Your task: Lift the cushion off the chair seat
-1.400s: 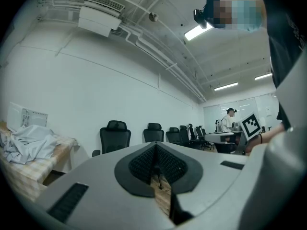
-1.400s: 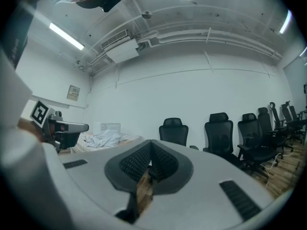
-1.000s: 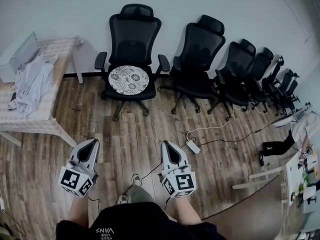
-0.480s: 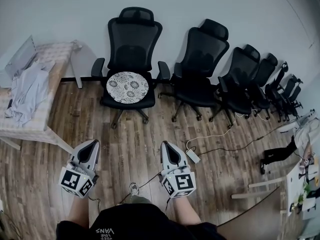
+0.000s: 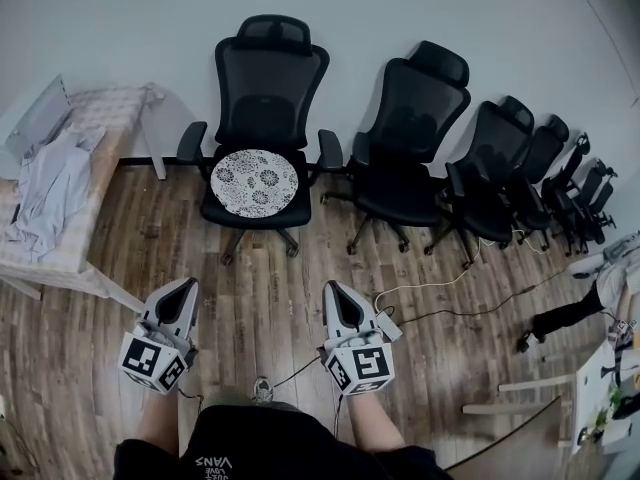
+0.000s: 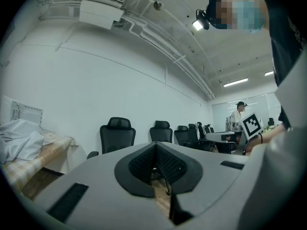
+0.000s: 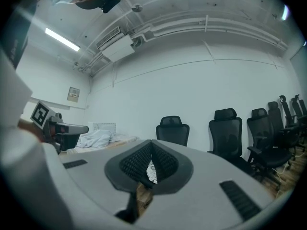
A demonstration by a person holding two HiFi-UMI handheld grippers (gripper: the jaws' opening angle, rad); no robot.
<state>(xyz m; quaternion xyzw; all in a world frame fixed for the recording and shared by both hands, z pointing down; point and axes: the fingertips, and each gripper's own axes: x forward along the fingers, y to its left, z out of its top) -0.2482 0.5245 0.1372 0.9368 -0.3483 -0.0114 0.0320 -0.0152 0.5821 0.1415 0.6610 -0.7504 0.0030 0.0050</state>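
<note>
A round white cushion (image 5: 255, 182) with a dark flower pattern lies on the seat of the leftmost black office chair (image 5: 264, 108) against the wall. Both grippers are held level, well short of the chair, over the wood floor. My left gripper (image 5: 184, 288) is shut and holds nothing; my right gripper (image 5: 334, 292) is shut and holds nothing too. In the right gripper view a sliver of the cushion (image 7: 151, 172) shows past the closed jaws (image 7: 150, 163). The left gripper view shows the chair (image 6: 116, 134) beyond its closed jaws (image 6: 156, 163).
A row of several more black chairs (image 5: 412, 133) runs along the wall to the right. A table with a crumpled white cloth (image 5: 48, 180) stands at the left. A white cable and power brick (image 5: 388, 324) lie on the floor near my right gripper. Another person (image 6: 237, 119) stands far off.
The chair with the cushion has grown larger and come nearer in the head view as I walk toward it. Both grippers keep their place in the view and stay shut.
</note>
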